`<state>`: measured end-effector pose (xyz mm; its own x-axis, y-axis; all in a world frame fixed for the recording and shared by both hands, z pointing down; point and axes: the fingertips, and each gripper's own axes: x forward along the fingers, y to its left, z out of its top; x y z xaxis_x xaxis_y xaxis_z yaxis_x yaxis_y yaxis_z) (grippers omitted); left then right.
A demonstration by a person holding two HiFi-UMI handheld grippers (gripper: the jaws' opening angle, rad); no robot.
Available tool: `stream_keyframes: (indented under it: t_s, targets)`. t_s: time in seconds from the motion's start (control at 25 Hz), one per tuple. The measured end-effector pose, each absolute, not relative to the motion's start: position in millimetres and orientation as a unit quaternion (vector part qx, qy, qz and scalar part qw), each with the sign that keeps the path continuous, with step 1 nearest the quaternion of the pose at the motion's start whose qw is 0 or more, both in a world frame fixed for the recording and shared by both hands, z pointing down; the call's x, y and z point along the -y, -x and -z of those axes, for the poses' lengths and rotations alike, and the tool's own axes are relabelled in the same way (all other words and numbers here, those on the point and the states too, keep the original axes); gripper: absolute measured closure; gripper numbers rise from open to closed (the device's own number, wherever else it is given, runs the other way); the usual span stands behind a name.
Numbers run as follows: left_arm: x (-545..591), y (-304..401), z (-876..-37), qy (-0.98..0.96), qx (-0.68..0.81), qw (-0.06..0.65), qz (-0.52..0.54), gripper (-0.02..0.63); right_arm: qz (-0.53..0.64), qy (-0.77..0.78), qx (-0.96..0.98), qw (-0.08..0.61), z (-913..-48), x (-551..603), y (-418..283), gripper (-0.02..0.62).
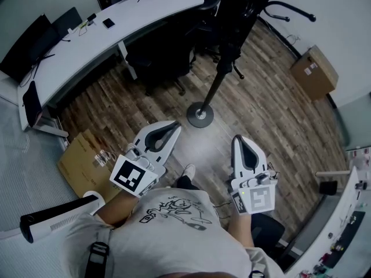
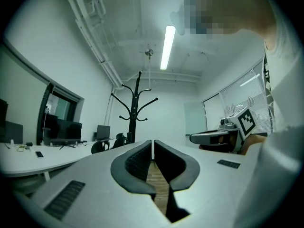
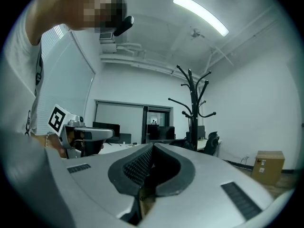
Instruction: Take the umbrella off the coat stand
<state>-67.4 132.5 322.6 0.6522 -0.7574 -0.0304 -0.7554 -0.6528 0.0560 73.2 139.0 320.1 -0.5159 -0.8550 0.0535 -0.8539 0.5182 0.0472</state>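
Observation:
The black coat stand (image 1: 219,69) rises from a round base (image 1: 200,114) on the wood floor ahead of me. Its upper pole looks thick and dark (image 1: 236,22); I cannot tell whether that is the umbrella. The stand's hooks show bare in the left gripper view (image 2: 136,103) and the right gripper view (image 3: 192,106). My left gripper (image 1: 173,126) and right gripper (image 1: 237,139) are held low in front of my body, well short of the stand. Both have their jaws closed together with nothing between them (image 2: 152,144) (image 3: 152,148).
A curved white desk (image 1: 104,36) with monitors runs along the back left, with black office chairs (image 1: 165,51) tucked beside the stand. A cardboard box (image 1: 315,71) sits by the right wall. Flattened cardboard (image 1: 81,164) lies on the floor at my left.

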Motion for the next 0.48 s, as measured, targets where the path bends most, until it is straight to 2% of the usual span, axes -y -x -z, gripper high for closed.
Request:
stream_keyframes:
  t_s: [0.48]
  targets:
    - [-70.1, 24.0, -327.3, -0.909, 0.416, 0.024, 0.02, 0.572, -0.001, -0.491, 0.87, 0.034, -325.1, -78.4, -117.1, 0.586]
